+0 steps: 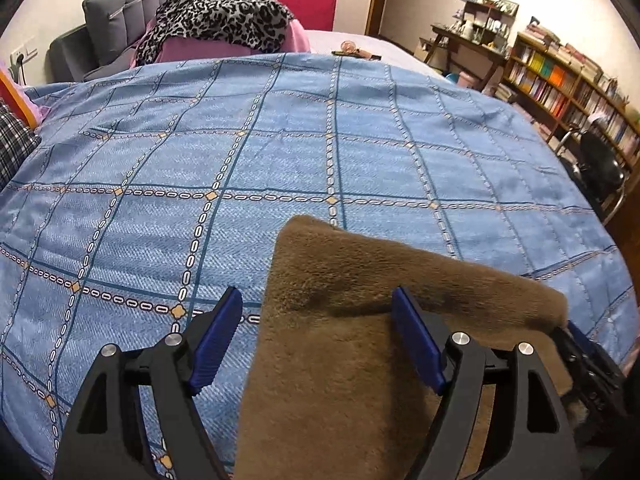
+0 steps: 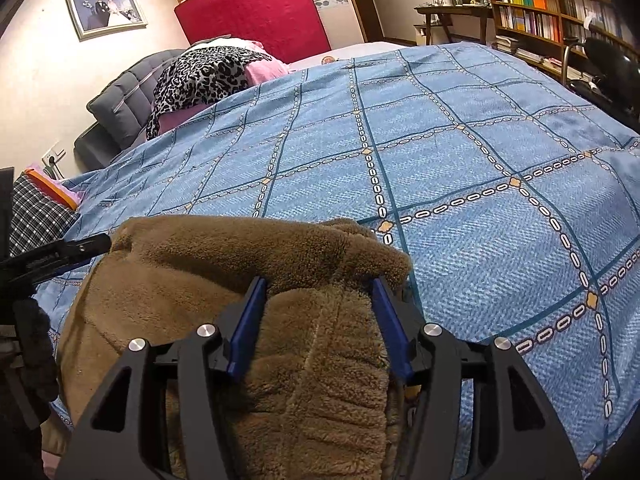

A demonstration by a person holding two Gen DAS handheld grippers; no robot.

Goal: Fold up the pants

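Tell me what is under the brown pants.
The brown pants lie on the blue checked bedspread, which shows all around them. Whatever sits directly beneath the fleece is covered. The left gripper and right gripper are both open above the fabric.

Brown pants point(image 2: 288, 360) are seen as thick, fuzzy fleece; the blue bedspread point(image 1: 280, 152) as smooth woven cloth; gripper fingers point(image 1: 218, 336) as matt blue ribbed plastic
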